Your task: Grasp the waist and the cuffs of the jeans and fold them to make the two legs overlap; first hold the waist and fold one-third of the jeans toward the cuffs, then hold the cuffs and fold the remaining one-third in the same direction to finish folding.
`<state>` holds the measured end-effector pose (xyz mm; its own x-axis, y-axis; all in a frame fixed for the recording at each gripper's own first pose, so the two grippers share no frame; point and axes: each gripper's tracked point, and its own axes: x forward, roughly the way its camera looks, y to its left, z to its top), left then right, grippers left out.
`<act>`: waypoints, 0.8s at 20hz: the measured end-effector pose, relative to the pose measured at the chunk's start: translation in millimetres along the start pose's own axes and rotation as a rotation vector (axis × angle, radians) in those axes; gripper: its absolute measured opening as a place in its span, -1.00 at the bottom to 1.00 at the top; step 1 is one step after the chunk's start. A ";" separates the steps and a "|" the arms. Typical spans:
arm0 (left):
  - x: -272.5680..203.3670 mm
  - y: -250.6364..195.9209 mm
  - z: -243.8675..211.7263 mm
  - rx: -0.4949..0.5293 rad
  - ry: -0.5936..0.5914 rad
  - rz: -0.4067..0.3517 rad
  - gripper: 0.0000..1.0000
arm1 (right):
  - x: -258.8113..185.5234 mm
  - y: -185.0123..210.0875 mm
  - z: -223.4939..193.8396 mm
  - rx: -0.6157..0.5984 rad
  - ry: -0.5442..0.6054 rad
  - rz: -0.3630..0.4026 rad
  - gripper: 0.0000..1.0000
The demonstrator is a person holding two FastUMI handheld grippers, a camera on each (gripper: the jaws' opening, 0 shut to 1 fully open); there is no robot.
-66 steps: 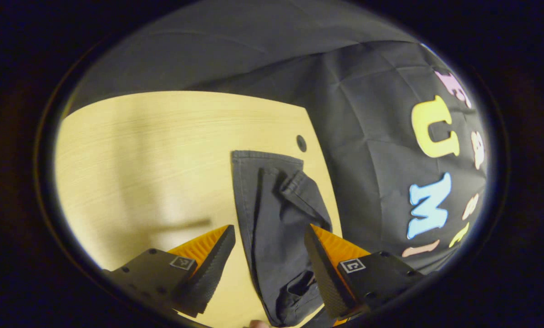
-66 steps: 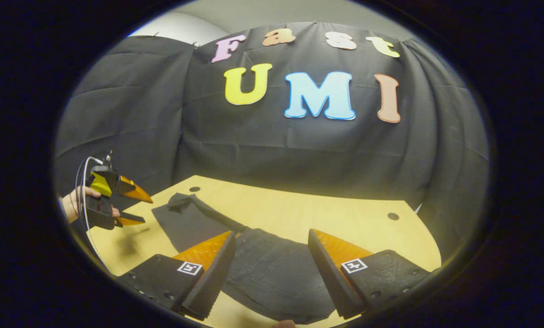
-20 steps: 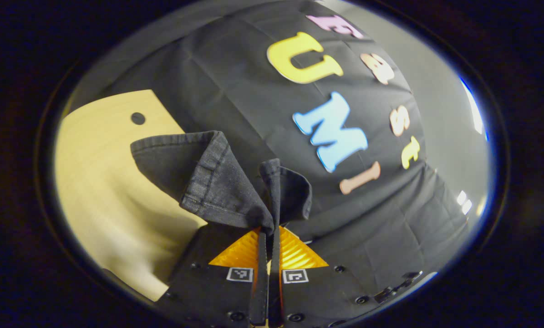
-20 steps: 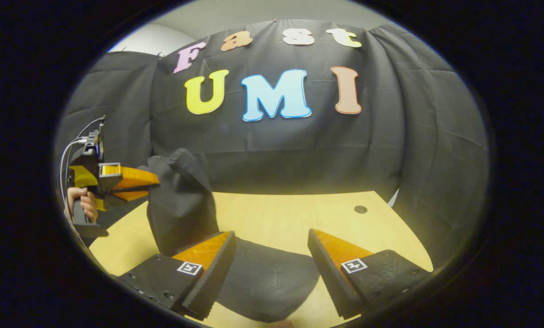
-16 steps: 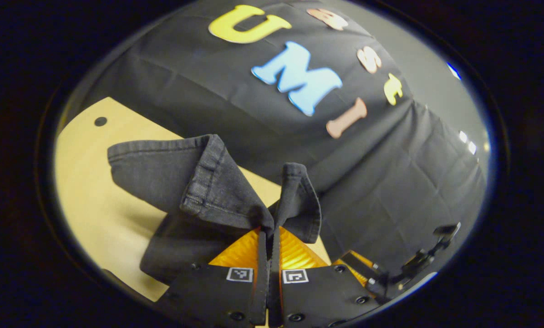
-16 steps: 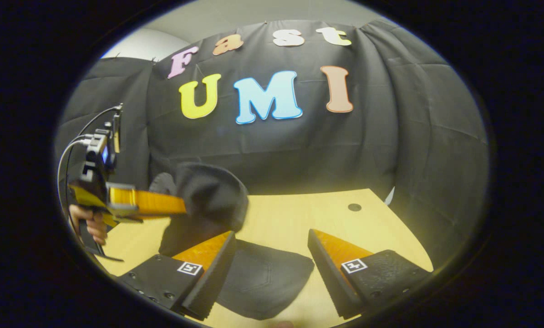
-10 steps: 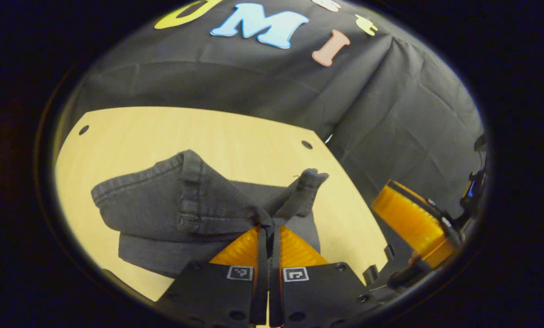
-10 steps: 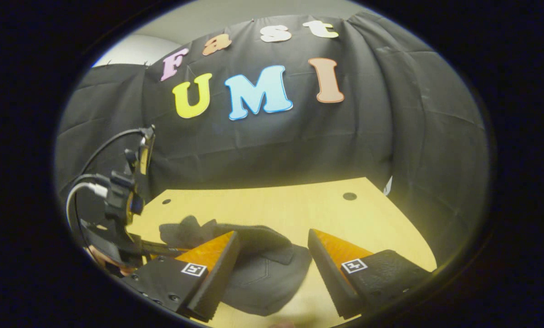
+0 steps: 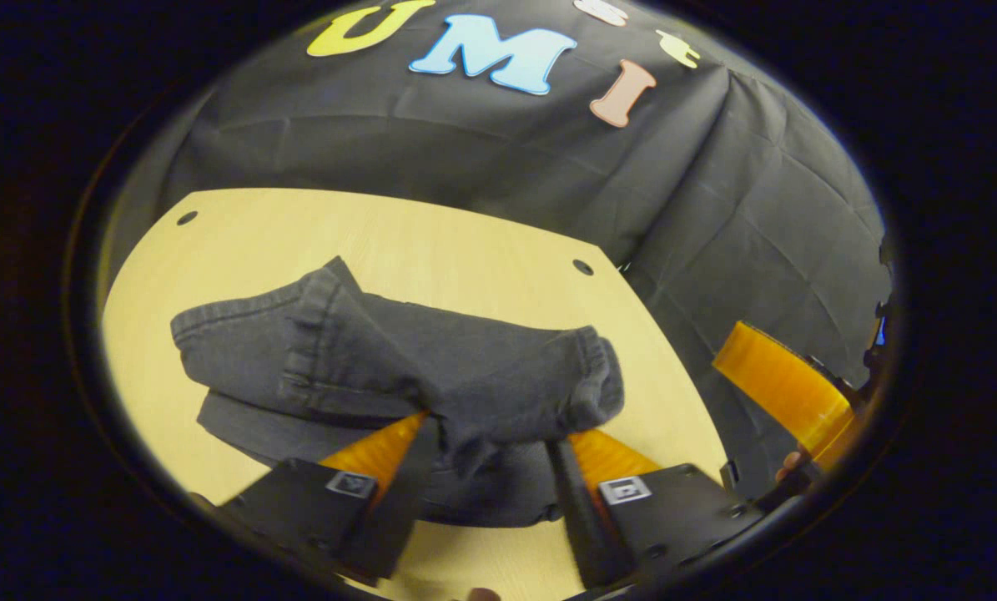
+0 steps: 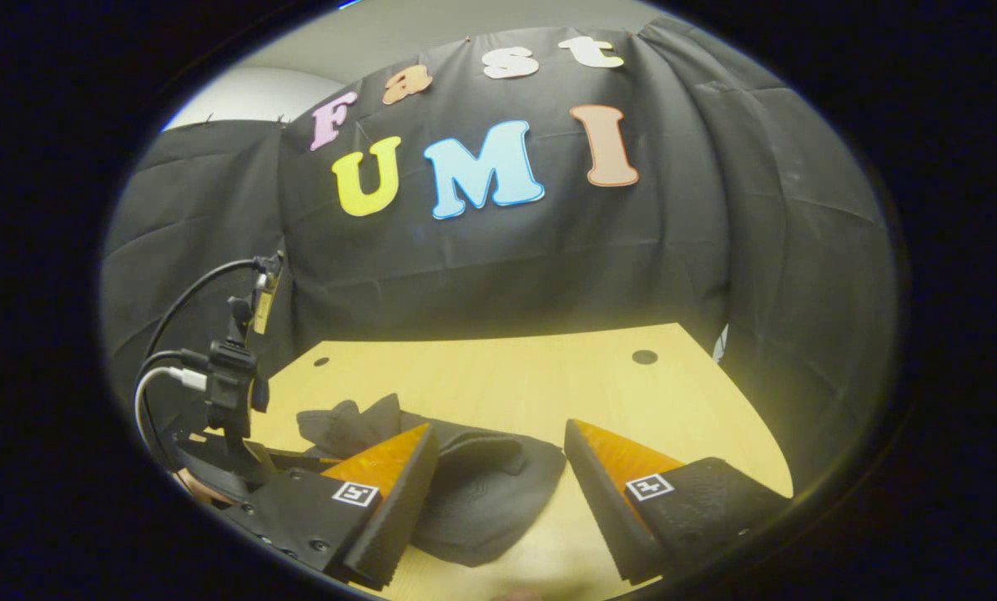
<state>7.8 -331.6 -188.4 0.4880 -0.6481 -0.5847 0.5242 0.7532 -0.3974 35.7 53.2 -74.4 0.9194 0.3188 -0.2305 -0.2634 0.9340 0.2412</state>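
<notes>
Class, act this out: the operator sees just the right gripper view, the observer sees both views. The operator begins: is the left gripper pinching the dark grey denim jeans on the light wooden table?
Observer: No. In the left gripper view the left gripper is open, with the dark grey denim jeans lying unpinched between its spread fingers.
Operator: Where are the cuffs?
Observer: On top of the folded stack. One hemmed cuff lies towards that view's left, the other cuff towards its right.
Operator: Do the layers line up?
Observer: Not fully. A lower layer pokes out beneath the first cuff, onto the light wooden table.
</notes>
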 end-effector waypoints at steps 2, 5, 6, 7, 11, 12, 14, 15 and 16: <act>-15.3 -2.0 5.1 0.026 -0.038 0.023 1.00 | -5.5 3.2 7.0 -0.012 -0.018 0.003 0.82; -53.2 -5.7 23.8 -0.029 -0.104 0.020 0.96 | -15.0 12.2 24.4 -0.023 -0.066 0.003 0.82; -68.2 -6.7 31.2 -0.053 -0.124 0.012 1.00 | -16.5 14.6 29.7 -0.030 -0.082 -0.006 0.82; -81.4 -4.7 39.1 -0.068 -0.148 0.006 0.95 | -18.7 16.7 34.7 -0.033 -0.094 -0.016 0.82; -137.7 6.7 83.5 -0.033 -0.286 0.022 0.95 | -25.3 33.6 51.7 -0.016 -0.139 -0.027 0.82; -152.4 4.7 96.3 -0.015 -0.328 0.025 0.95 | -25.5 37.7 54.3 -0.017 -0.151 -0.031 0.82; -178.5 2.1 123.0 0.014 -0.423 0.040 0.95 | -28.8 41.8 58.4 -0.031 -0.170 -0.051 0.82; -190.2 3.2 135.0 0.027 -0.474 0.054 0.95 | -31.9 45.0 60.9 -0.035 -0.183 -0.057 0.82; -201.5 5.8 147.7 0.043 -0.531 0.069 0.95 | -34.6 49.0 63.8 -0.033 -0.195 -0.060 0.82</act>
<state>15.6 -213.3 31.6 0.8023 -0.5735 -0.1653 0.5012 0.7977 -0.3353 9.6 77.7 5.5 0.9719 0.2286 -0.0559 -0.2133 0.9561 0.2010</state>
